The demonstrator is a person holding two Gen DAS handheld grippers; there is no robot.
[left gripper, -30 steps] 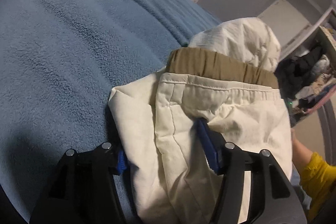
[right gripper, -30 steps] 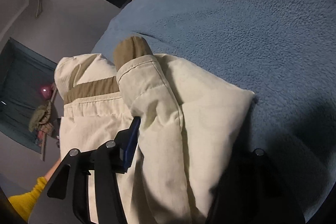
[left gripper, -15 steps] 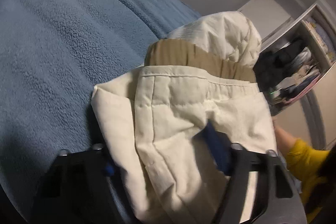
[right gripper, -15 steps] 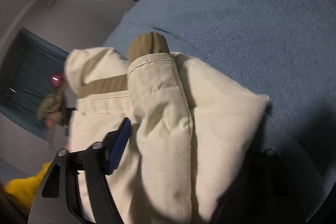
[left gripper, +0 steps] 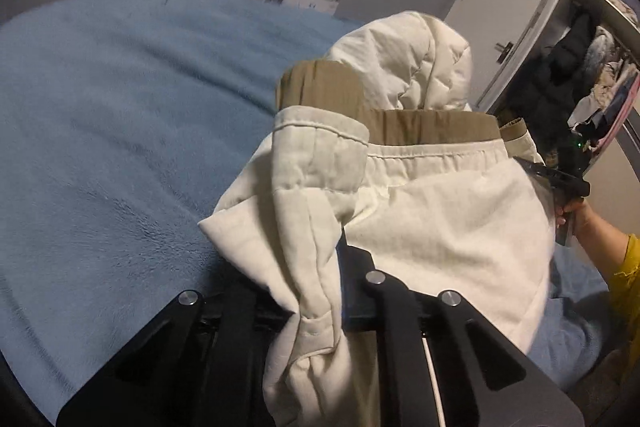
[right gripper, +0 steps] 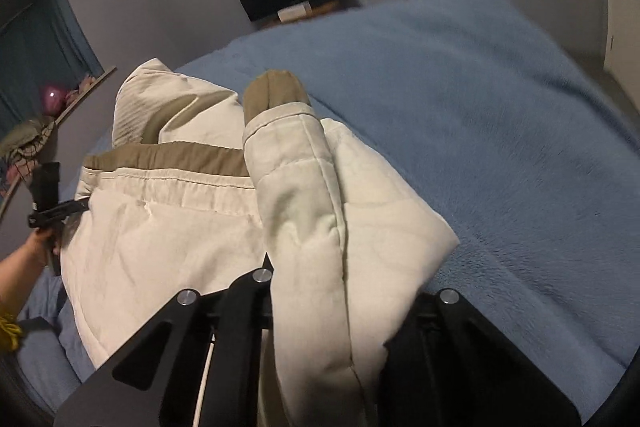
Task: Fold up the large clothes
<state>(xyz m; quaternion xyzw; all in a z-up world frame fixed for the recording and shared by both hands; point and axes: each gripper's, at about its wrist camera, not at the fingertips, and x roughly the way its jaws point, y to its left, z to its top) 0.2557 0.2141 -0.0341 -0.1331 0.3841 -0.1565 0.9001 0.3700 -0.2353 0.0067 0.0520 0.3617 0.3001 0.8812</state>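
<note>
Two tools (left gripper: 304,291) (right gripper: 340,291) clamping cream jacket (left gripper: 440,219), blue blanket (left gripper: 120,147)

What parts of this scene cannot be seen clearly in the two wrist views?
- Left gripper, left wrist view: the cream jacket bunches between the jaws and covers their tips.
- Right gripper, right wrist view: the sleeve hides the tips.
- Jacket's underside: hidden against the blue blanket.
- Closet contents: too small and dark.
- Person's arm: cut by the edge.
</note>
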